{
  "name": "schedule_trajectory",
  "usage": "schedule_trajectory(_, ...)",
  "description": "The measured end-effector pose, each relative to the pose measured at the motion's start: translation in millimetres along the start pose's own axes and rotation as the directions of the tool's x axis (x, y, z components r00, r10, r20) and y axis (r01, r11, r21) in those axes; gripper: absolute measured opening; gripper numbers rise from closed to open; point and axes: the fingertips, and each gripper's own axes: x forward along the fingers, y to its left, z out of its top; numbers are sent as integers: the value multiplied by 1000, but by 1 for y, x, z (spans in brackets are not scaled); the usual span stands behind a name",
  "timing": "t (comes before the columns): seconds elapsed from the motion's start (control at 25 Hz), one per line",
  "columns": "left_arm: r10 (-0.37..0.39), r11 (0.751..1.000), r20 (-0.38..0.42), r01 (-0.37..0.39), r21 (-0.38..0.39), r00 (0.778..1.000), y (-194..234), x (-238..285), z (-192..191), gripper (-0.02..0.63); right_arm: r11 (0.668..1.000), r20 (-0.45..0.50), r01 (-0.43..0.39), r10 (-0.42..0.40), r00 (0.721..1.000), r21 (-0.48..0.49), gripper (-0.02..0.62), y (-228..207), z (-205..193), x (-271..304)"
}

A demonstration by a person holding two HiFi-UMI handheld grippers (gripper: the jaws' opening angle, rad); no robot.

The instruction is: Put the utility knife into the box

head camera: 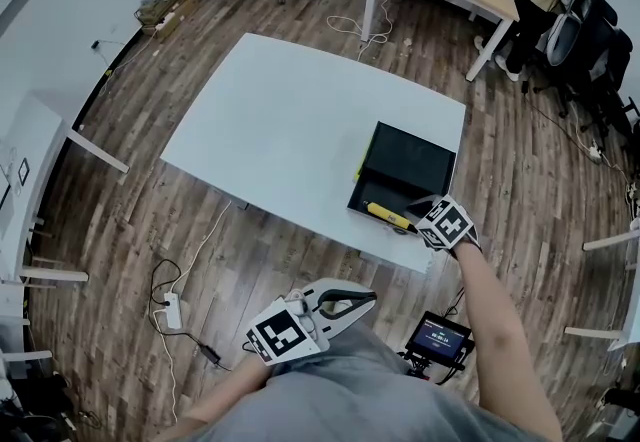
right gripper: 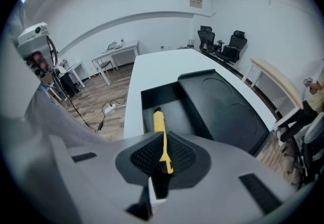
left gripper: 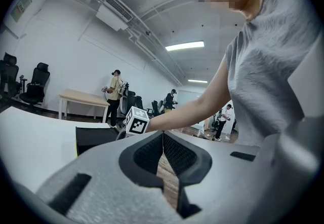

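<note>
Item: slim yellow plastic utility knife (right gripper: pixel 160 132), rear end clamped in your right gripper (right gripper: pixel 163 161), nose pointing to 12 o'clock over the open black rectangular box (right gripper: pixel 174 102). Box location: 4 o'clock corner of the white rectangular table (head camera: pixel 290 120). Your left gripper (left gripper: pixel 163 153): jaws pressed together, nothing between them, off the table at 6 o'clock.

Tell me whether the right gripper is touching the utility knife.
Touching. The right gripper view shows the right gripper clamped on one end of the yellow utility knife, with no gap visible.
</note>
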Motion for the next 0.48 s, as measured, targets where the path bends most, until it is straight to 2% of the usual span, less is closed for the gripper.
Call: schedule_trajectory(0.48,-23,1000,2,23,10,1000,-4,-1,0,18,1000,36,1,-2,999,24,31,23,-6,-17)
